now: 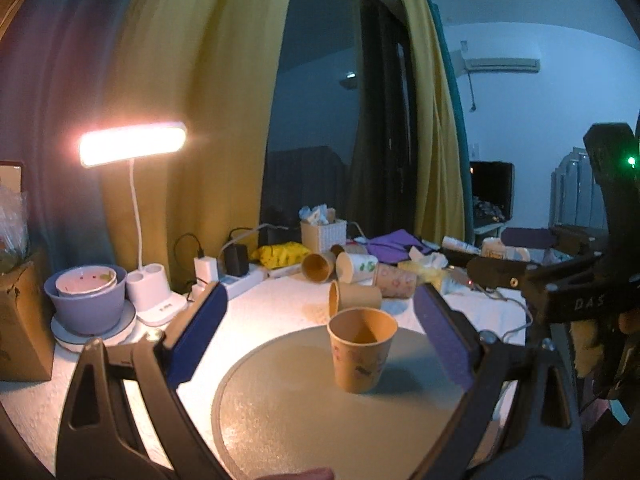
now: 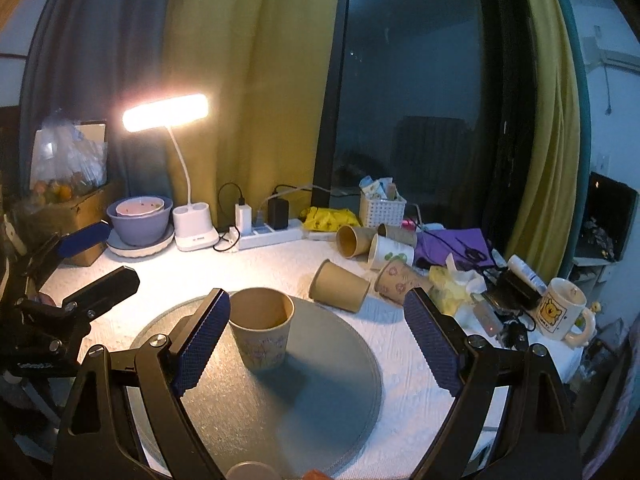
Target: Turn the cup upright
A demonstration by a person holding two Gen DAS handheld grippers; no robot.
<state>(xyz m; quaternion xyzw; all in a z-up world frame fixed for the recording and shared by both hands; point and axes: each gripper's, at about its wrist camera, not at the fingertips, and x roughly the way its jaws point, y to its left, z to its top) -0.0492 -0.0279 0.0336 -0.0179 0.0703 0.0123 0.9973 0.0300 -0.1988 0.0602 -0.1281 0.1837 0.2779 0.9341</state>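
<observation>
Claws [image 1: 320, 340] [image 2: 316, 344] apart, seemingly clear of upright cup [image 1: 361, 350] [image 2: 262, 328]

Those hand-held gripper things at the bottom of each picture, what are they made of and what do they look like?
Each hand-held gripper, left and right, is a black plastic frame with triangular cut-outs and silver screws. Its two fingers carry dark blue pads with a ribbed, grippy texture. Seen from the left camera, the right unit's black body shows pale lettering, a thin cable and a green light.
</observation>
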